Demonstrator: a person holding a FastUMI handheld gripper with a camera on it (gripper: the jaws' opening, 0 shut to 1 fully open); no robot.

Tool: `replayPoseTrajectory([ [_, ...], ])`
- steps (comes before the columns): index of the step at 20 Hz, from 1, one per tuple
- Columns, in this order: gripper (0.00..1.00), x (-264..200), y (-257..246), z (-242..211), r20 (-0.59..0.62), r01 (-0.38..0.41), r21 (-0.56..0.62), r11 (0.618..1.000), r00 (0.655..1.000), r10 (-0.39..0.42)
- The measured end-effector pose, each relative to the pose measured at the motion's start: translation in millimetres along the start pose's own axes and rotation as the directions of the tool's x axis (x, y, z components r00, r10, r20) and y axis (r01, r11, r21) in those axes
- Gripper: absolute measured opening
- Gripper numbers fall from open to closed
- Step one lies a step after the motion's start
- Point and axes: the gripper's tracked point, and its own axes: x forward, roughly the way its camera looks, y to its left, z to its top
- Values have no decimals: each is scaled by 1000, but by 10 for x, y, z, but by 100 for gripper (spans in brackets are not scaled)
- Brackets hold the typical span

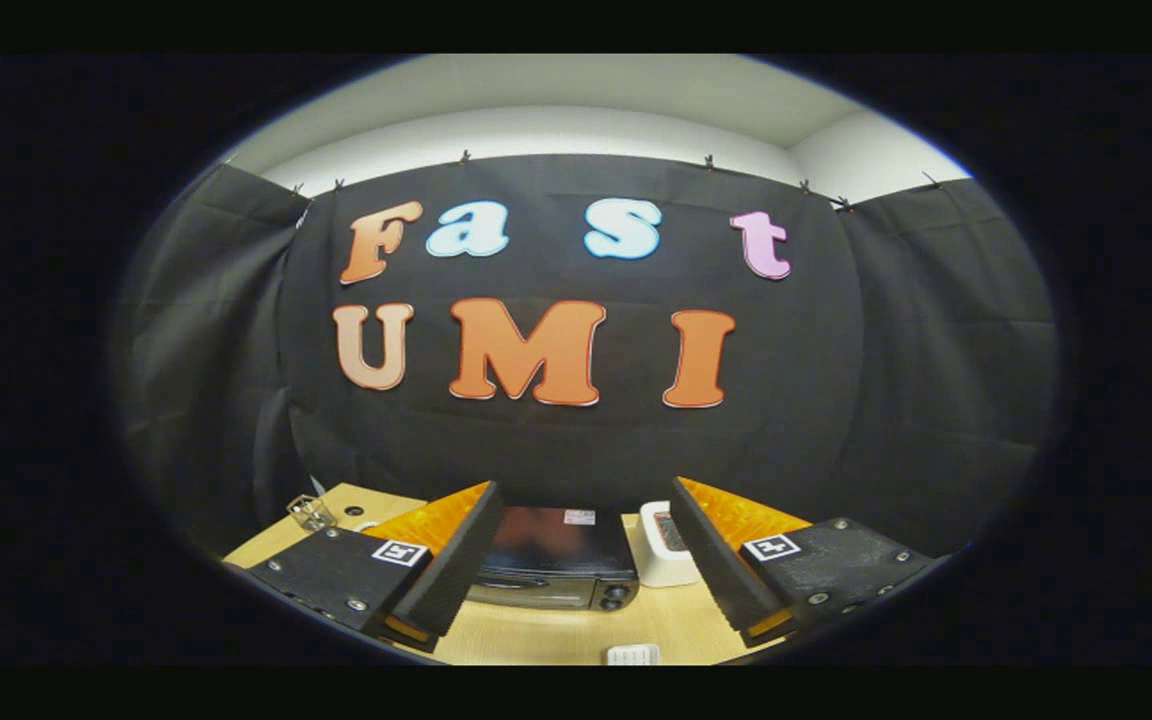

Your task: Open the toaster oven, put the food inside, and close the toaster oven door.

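Wooden table (536, 635): toaster oven (556, 560) between spread fingers (456, 560).

toaster oven (556, 560): black, silvery front, 12 o'clock ahead of the spread-fingered gripper (576, 560) | box (664, 545): white, 1 o'clock | tabletop (556, 635): pale wood | clear glass (310, 512): 10 o'clock

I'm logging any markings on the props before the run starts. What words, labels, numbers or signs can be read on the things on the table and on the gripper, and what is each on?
None can be read as text.
Toaster oven: a small sticker on its top, too blurred to read.
White device beside the oven: a dark panel, nothing legible.
Gripper, fingers open and apart, empty: a square black-and-white marker on each finger's mount, a pattern rather than words.
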Motion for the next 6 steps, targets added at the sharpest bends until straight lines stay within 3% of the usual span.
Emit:
replayPoseTrajectory([
  [6, 99, -24, 51, -2, -3, -6, -21, 1000, 1000, 6],
])
